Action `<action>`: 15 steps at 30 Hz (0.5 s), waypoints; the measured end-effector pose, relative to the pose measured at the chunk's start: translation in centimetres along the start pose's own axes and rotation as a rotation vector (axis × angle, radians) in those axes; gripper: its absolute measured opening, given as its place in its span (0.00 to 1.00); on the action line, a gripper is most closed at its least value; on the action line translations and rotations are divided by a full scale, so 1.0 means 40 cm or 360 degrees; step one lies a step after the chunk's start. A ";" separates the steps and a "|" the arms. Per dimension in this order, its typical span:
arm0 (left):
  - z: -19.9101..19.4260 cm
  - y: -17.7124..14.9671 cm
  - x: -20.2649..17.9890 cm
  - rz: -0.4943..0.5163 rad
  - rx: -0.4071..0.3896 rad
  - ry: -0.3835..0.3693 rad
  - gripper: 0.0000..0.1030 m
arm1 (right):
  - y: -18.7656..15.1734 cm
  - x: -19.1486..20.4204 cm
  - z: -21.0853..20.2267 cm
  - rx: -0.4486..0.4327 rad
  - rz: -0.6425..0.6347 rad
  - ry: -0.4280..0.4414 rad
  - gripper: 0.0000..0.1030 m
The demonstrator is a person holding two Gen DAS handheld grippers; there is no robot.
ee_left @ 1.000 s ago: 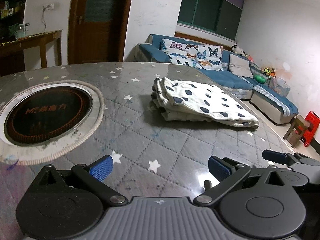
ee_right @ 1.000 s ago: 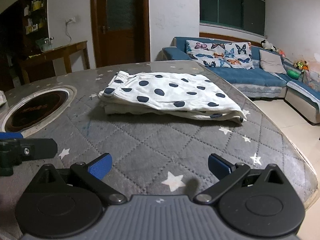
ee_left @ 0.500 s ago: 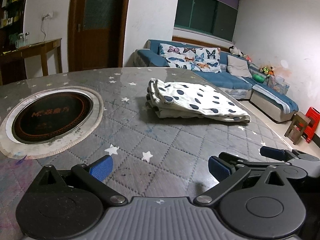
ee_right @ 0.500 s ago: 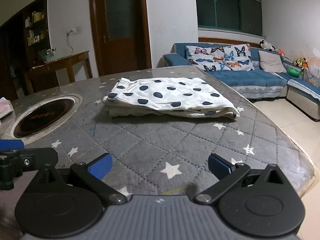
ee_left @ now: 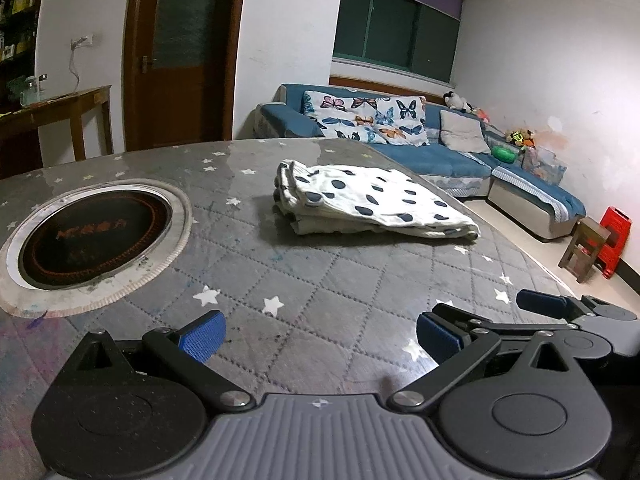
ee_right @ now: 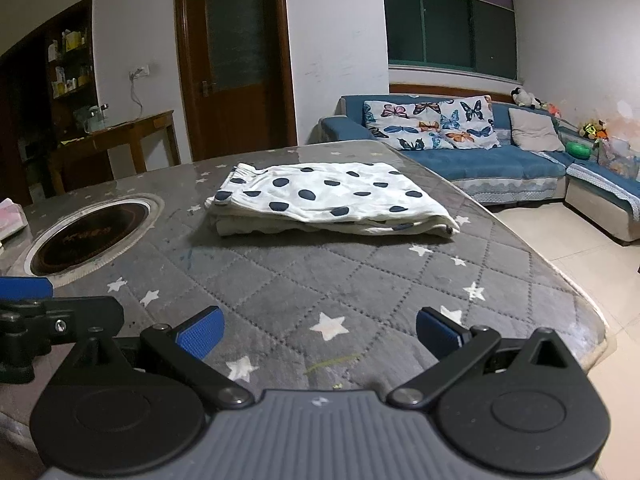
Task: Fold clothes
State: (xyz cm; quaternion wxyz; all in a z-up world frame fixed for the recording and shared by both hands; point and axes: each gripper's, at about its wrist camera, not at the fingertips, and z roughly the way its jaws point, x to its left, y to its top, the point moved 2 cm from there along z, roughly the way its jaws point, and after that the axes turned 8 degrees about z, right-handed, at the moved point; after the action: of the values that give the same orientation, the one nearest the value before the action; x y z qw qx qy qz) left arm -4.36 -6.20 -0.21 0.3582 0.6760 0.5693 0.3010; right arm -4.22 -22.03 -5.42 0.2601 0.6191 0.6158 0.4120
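— What's the biggest thing in front of you?

— The tabletop point(ee_right: 360, 280), covered in a grey quilted cloth with white stars. Behind it, off to the right, a blue sofa point(ee_right: 480, 160) runs along the wall with a butterfly cushion point(ee_right: 432, 124) on it.

— And on the tabletop itself?

— A round black cooker plate point(ee_left: 92, 236) is set into it on the left. To its right, apart from it, lies the folded garment point(ee_right: 324, 200), white with dark blue dots. It rests flat in a neat stack toward the far side, its bunched waistband end pointing at the cooker plate.

— Where are your tools?

— Both sit low over the near edge, well short of the garment. My left tool point(ee_left: 320, 334) has its blue pads spread wide, holding nothing. My right tool point(ee_right: 318, 330) is spread just as wide, also holding nothing.

— Can you see one from the other?

— Yes. From the left camera the right one shows at the right edge, beside my left tool. From the right camera the left one's blue pad point(ee_right: 24, 288) pokes in at the left edge.

— Anything smaller?

— A red stool point(ee_left: 614, 246) on the floor past the sofa.
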 end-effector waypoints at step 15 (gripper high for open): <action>0.056 0.032 -0.022 0.0072 0.0061 -0.0015 1.00 | 0.029 -0.031 0.048 0.0038 0.0026 -0.0018 1.00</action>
State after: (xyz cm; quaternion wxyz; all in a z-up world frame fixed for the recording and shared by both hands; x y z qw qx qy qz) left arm -1.97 -7.48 -0.43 0.3410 0.6968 0.5579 0.2948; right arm -1.85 -23.02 -5.69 0.2528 0.6295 0.6141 0.4033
